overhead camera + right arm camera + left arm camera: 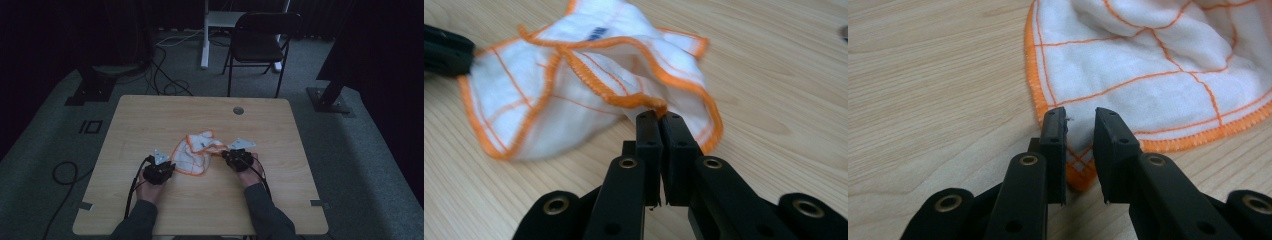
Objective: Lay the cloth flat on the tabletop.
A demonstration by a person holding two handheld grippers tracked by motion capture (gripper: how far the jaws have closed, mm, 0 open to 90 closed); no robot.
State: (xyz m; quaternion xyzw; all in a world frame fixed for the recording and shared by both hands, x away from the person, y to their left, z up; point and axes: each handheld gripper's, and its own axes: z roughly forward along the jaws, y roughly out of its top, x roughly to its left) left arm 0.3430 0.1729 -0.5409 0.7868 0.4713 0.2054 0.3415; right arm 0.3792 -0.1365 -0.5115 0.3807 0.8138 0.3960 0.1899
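Observation:
A white cloth with orange grid lines and an orange hem (pixel 195 152) lies crumpled at the middle of the wooden table (pixel 150 115). My left gripper (pixel 172 164) sits at the cloth's left corner. In the left gripper view its jaws (pixel 1080 117) stand apart, with the corner of the cloth (pixel 1148 65) lying in the gap, and the pads do not press on it. My right gripper (pixel 226 153) is at the cloth's right side. In the right gripper view it (pixel 659 116) is shut on the orange hem of the cloth (pixel 574 100), which is lifted slightly. The left gripper (pixel 444 50) shows at the cloth's far corner.
A round cable hole (pixel 238 110) sits near the table's far edge. A black folding chair (pixel 260 40) and a white desk leg (pixel 205 35) stand beyond the table. Bare wood surrounds the cloth on all sides.

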